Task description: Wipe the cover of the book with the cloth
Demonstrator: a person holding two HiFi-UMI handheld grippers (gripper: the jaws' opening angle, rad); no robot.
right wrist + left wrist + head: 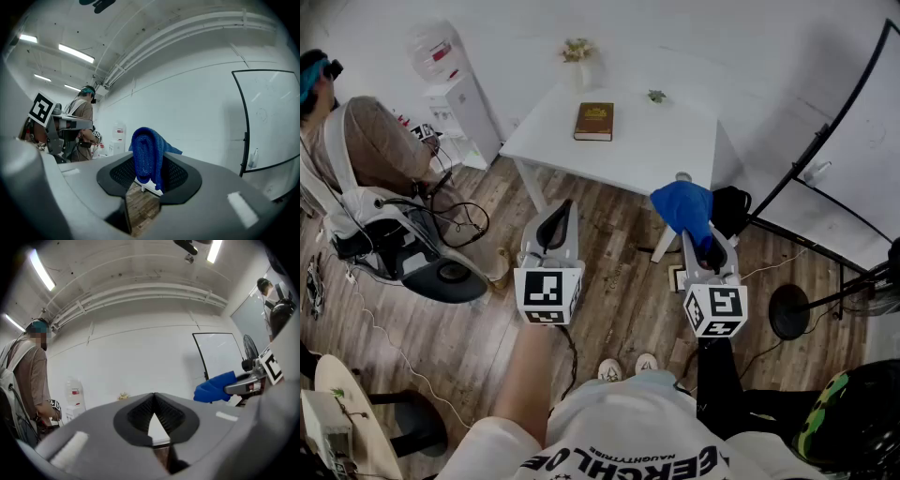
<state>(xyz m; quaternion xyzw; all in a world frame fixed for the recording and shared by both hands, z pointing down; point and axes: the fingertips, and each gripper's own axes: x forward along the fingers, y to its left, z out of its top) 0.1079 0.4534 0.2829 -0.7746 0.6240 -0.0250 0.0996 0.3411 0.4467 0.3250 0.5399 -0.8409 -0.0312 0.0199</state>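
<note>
Book lies closed on the white table, well apart from both grippers, so no wiping has begun. The right gripper pinches the blue cloth; the left gripper is closed and empty. The cover's gold print is too small to read

The blue knitted cloth looks soft and coarse to me, a nubbly, looped weave with no sheen, bunched thick against the black ribbed pads of my right gripper. Its shell reads as smooth matt grey plastic. My left gripper has the same dull grey finish and the same finely grooved dark lining. The brown hardcover book has a smooth-looking cover with gold-coloured print. The white table is smooth and matt. The floor is grey-brown wood plank, visibly grained, with little shine.
</note>
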